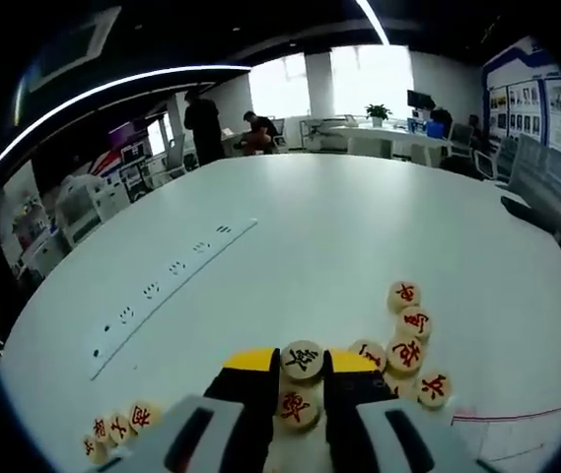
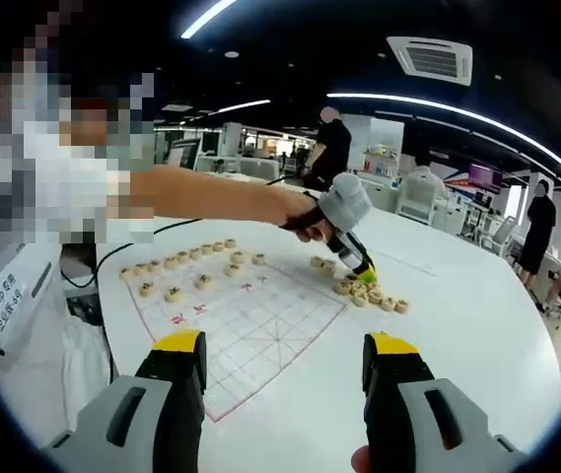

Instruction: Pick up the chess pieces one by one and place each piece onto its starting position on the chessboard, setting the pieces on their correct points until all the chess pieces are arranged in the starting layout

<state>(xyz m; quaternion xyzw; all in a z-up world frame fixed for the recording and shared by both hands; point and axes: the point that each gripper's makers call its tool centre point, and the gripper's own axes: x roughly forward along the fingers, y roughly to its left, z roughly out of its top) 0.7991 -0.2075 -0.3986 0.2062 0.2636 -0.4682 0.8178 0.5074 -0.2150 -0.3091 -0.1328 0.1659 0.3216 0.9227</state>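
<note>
Chess pieces (image 1: 410, 340), round pale wooden discs stamped with red or dark characters, lie in a loose cluster on the white table (image 1: 359, 236), just off the corner of the chessboard (image 2: 250, 330), a pale sheet ruled with a red grid. In the left gripper view, the left gripper (image 1: 300, 379) reaches into that cluster with two discs between its yellow-tipped black jaws: a red-marked piece (image 1: 298, 406) lower down and a dark-marked piece (image 1: 302, 360) at the tips; the jaws sit close against the discs, but whether they pinch one or merely bracket both cannot be told. More discs lie just beside the right jaw, and a few others (image 1: 117, 430) lie on the table beyond the left jaw. In the right gripper view, the right gripper (image 2: 285, 350) hangs over the near edge of the chessboard with its jaws spread wide and nothing between them, while the person's hand carries the left gripper down to the pile past the board's far corner. A row of pieces (image 2: 183, 260) already stands along the board's far side. Done well, the step likely calls for closing on a single disc by its rim, lifting it straight up clear of its neighbours, then reading its character before setting it on its grid point.
</note>
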